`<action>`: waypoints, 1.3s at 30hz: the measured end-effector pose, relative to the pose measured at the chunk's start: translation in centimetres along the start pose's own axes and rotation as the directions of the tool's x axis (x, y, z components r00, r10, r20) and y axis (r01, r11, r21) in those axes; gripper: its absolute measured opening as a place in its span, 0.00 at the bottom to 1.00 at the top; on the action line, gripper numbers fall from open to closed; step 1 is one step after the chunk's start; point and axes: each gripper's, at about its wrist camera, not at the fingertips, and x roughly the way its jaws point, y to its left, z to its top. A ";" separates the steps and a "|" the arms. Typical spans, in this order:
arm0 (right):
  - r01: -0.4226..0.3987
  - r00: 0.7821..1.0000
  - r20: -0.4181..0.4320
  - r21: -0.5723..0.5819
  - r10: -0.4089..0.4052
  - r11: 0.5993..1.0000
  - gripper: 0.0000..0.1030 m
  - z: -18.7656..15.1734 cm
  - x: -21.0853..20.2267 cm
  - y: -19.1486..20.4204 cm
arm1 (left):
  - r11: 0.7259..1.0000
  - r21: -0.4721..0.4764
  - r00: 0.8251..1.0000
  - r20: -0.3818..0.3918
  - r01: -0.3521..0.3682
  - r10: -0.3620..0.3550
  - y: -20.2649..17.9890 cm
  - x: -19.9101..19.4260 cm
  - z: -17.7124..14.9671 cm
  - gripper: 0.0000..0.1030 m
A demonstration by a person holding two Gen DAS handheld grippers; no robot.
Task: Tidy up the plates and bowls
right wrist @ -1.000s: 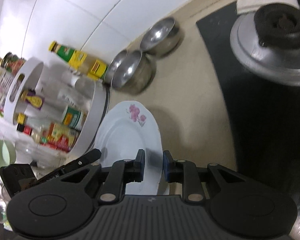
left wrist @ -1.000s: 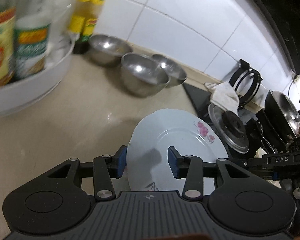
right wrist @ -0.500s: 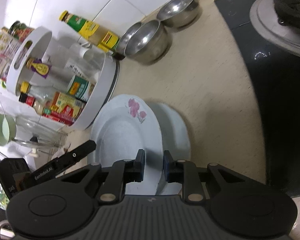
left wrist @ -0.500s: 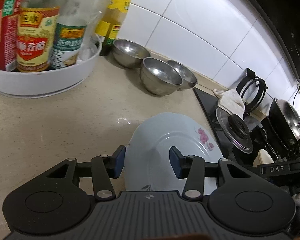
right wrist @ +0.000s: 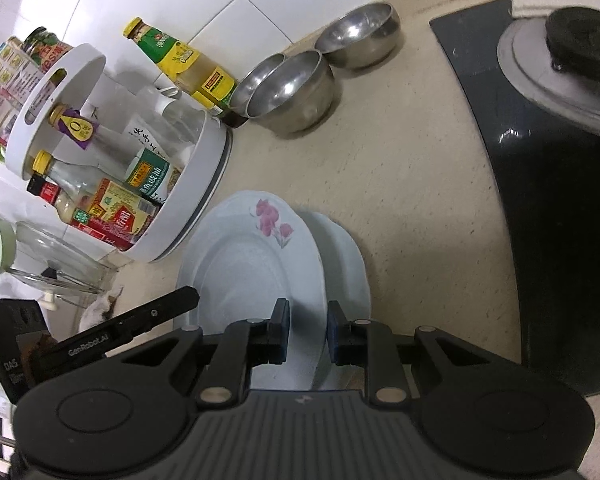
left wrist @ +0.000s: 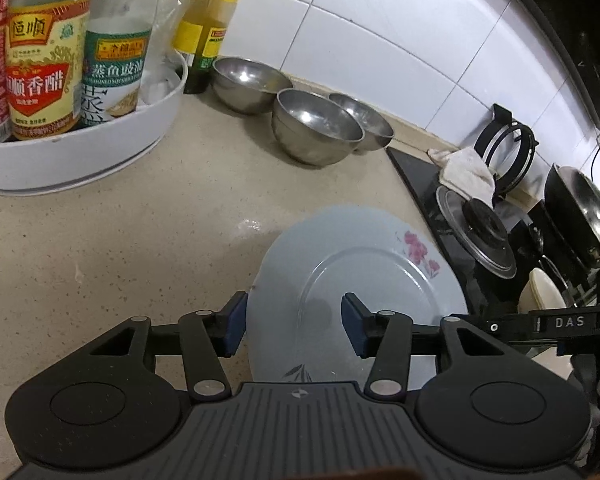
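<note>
To the left gripper's (left wrist: 293,325) far left, the white condiment rack (left wrist: 80,160) is cut off by the frame edge. Ahead sit three steel bowls (left wrist: 314,126). The flowered plate (left wrist: 356,280) lies between its fingers, its near rim hidden under the gripper body; the jaws have just been opening and stand apart, touching nothing. The right gripper (right wrist: 305,330) is clamped on that plate's rim, a second plate (right wrist: 346,264) showing just beyond (contact unclear). A second ago, the second plate was out of sight.
</note>
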 end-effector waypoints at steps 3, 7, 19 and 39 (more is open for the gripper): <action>0.012 1.000 0.002 -0.019 -0.012 1.000 0.21 -0.1 0.1 0.3 | 1.000 -0.015 1.000 0.000 0.005 -0.005 0.3 0.1 -0.2 0.55; 0.039 0.999 0.010 -0.054 -0.039 0.998 0.21 -0.1 0.2 0.5 | 1.000 -0.017 1.000 -0.005 0.019 -0.019 0.3 0.3 -0.3 0.55; 0.242 0.965 0.175 -0.283 -0.198 0.928 0.30 -0.2 -0.5 2.6 | 0.999 0.024 0.996 0.081 -0.028 0.026 0.5 -0.5 0.1 0.54; 0.254 0.950 0.247 -0.266 -0.188 0.930 0.37 3.5 -0.4 2.9 | 0.982 0.164 0.977 0.203 -0.098 0.064 -3.6 1.0 5.3 0.80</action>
